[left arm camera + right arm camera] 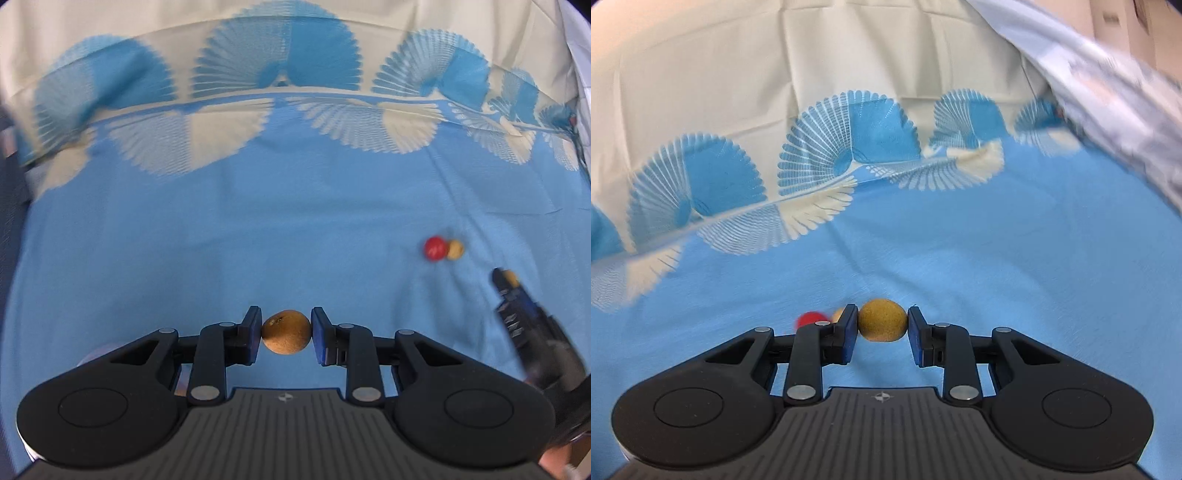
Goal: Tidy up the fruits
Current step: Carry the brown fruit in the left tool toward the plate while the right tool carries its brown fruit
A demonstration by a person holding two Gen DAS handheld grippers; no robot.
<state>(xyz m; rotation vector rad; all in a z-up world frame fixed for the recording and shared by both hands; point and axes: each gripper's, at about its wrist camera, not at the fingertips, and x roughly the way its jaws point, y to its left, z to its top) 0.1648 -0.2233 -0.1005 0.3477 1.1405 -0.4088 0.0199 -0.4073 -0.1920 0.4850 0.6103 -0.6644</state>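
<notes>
In the left wrist view my left gripper (286, 331) is shut on a small brown round fruit (286, 336), held above the blue cloth (221, 240). A red round fruit (434, 249) and a small tan fruit (455, 250) lie together on the cloth to the right. My right gripper (506, 278) shows at the right edge with a tan fruit (511, 277) at its tip. In the right wrist view my right gripper (882, 326) is shut on a yellow-brown round fruit (882, 320). The red fruit (809, 318) and a tan fruit (837, 314) peek out behind its left finger.
The blue cloth (997, 240) has a cream border with blue fan shapes (849, 140) along its far side. A pale grey-white fabric (1108, 85) rises at the far right. Dark furniture (9, 192) shows at the left edge.
</notes>
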